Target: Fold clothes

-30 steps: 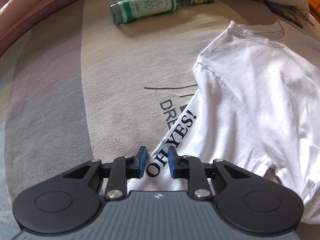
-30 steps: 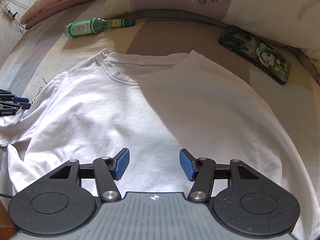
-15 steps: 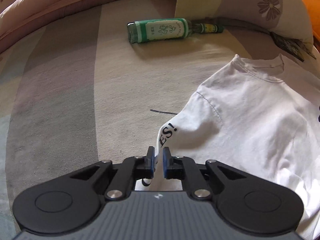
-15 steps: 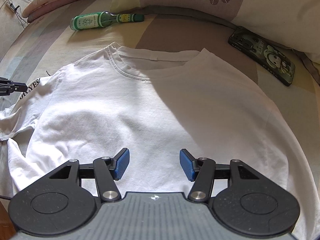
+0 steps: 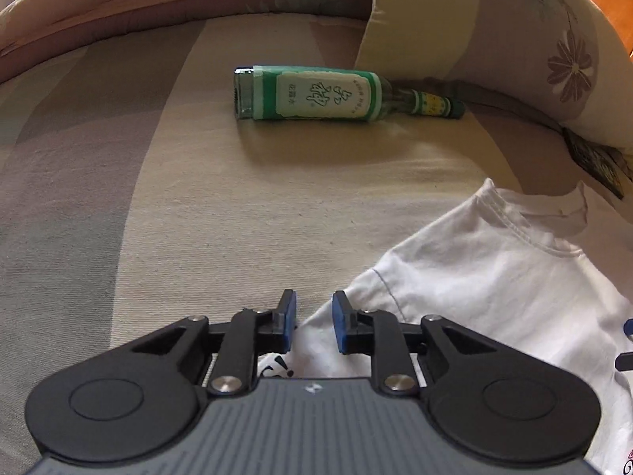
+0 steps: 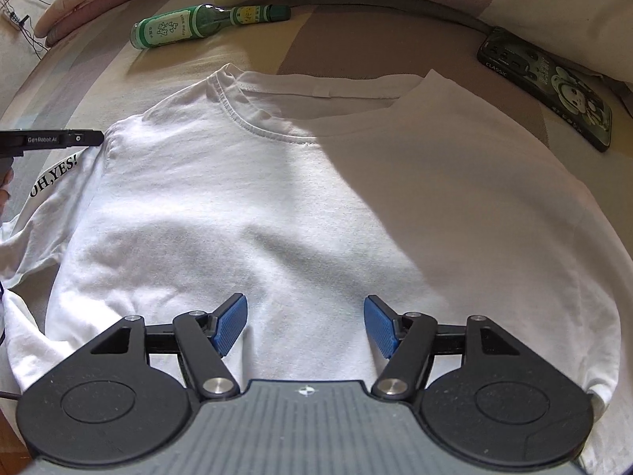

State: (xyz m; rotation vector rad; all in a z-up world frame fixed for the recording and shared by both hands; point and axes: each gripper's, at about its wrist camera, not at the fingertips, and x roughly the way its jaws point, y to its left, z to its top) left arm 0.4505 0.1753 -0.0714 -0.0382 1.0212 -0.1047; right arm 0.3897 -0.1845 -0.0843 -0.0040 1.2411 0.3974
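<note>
1. The left gripper (image 5: pixel 313 322) pointed steeply down at the shirt's (image 6: pixel 316 206) sleeve (image 6: pixel 55 182), its jaws a narrow gap apart and opening; the sleeve's edge lay in that gap, with neither blue pad pressing on it.
2. The right gripper (image 6: pixel 305 326) hung tilted down over the lower chest of the shirt, jaws spread wide and opening, nothing between the pads but flat cloth below.
3. The white shirt lay spread on the striped bed (image 5: pixel 158 217), collar (image 6: pixel 257 118) toward the pillow (image 5: pixel 494 39), the sleeve lettered "OH,YES!" folded in at the left side of the right wrist view.
4. In that view the left gripper entered from the left edge as a black bar above the lettered sleeve; a sliver of the hand (image 6: pixel 4 186) holding it showed just below, mostly cut off.
5. A green bottle (image 5: pixel 328 93) lay on its side beyond the collar, neck toward the pillow.
6. A phone (image 6: pixel 554 83) in a cartoon case lay near the right shoulder of the shirt, apart from it, its far end tucked under the pillow's edge.
7. The gripper bodies hid the shirt's hem in both views; sun and shadow split the cloth, and the right sleeve could not be made out.
8. At the right edge of the left wrist view a blue-and-black scrap showed, too cropped to identify.
</note>
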